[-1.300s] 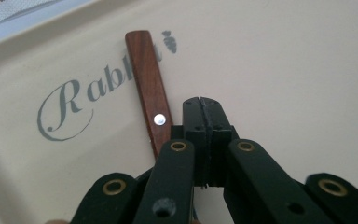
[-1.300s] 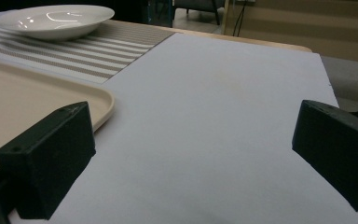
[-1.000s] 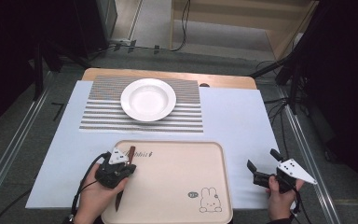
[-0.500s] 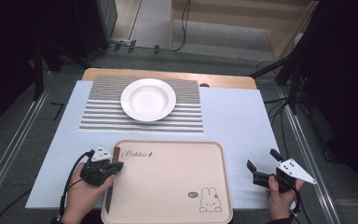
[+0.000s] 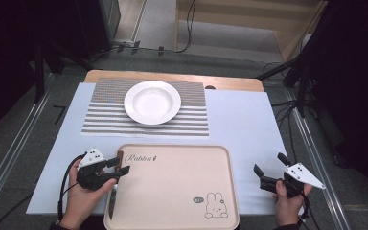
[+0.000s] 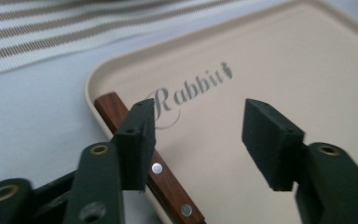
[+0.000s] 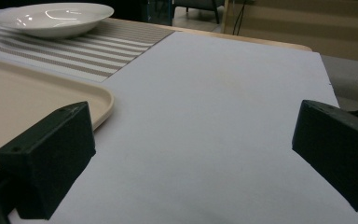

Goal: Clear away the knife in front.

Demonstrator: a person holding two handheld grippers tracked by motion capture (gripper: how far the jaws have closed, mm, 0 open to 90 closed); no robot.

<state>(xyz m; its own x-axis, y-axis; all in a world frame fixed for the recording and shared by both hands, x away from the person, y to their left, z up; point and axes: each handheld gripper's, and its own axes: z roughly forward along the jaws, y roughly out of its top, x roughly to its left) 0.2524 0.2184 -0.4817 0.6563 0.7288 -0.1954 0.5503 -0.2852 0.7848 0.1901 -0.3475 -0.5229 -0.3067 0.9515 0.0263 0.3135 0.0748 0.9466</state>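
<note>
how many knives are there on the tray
1: a wooden-handled knife lies along the left edge of the beige tray, beside the left claw. None else in sight.

Both hand-held grippers low, left hand-held gripper (image 5: 119,167) just opening, right hand-held gripper (image 5: 269,168) agape.

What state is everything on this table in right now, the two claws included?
Left claw: open, jaws just opened, nothing gripped.
Right claw: open, empty, over the blue mat.
Knife: lying along the tray's left edge, wooden handle showing, released.
Tray: flat on the blue mat, otherwise bare.
White bowl: upright, empty, on the striped placemat.
</note>
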